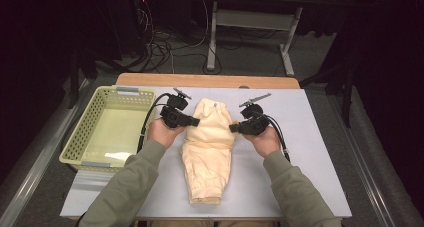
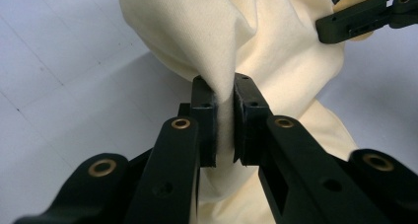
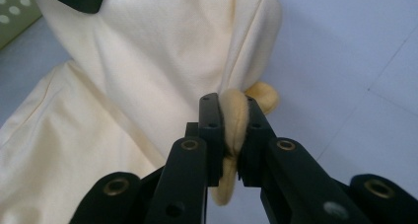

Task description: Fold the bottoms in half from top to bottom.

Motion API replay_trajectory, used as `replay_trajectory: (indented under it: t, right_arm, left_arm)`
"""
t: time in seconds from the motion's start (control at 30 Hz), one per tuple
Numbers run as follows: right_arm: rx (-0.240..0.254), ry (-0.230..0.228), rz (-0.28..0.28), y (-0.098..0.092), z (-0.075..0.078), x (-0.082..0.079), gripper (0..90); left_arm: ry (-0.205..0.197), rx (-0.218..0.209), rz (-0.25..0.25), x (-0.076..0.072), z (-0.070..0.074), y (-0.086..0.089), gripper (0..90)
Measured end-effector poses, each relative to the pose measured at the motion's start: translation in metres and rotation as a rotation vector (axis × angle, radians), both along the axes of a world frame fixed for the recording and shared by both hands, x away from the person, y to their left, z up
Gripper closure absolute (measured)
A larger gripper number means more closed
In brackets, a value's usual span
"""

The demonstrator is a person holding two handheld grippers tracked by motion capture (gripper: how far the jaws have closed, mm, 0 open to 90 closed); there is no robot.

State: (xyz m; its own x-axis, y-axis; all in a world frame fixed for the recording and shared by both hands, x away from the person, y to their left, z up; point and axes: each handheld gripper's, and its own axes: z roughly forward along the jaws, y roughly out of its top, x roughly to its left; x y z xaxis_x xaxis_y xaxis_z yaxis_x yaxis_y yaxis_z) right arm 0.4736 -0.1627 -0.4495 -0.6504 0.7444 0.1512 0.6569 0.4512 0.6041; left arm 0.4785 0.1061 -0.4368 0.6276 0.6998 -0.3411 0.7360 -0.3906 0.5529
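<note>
A cream fleece garment (image 1: 207,147) lies lengthwise on the grey table top (image 1: 300,152), its far end raised between the two hands. My left gripper (image 1: 196,121) pinches the garment's left edge; in the left gripper view a fold of the cloth (image 2: 222,51) is squeezed between the pads of my left gripper (image 2: 225,120). My right gripper (image 1: 233,128) holds the right edge. Its own view has a rolled fold of the garment (image 3: 148,61) clamped in my right gripper (image 3: 231,130). Both jaws face each other across the cloth.
A pale green perforated basket (image 1: 95,122) stands at the table's left side, close to the left hand. A wooden strip (image 1: 207,80) runs along the far edge. Beyond it, desk legs and cables sit on the floor.
</note>
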Motion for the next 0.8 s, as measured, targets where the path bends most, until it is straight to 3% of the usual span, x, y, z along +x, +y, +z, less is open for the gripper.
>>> replay_trajectory:
  t: [0.3,0.8]
  right_arm:
    - [0.002,-0.008,0.028,0.0,0.004,-0.013,83.8]
    - [0.015,0.011,0.045,-0.002,0.002,-0.02,83.7]
  left_arm:
    - [-0.001,0.006,-0.016,-0.009,0.0,0.002,79.7]
    - [0.003,0.011,-0.031,-0.015,-0.003,0.002,79.6]
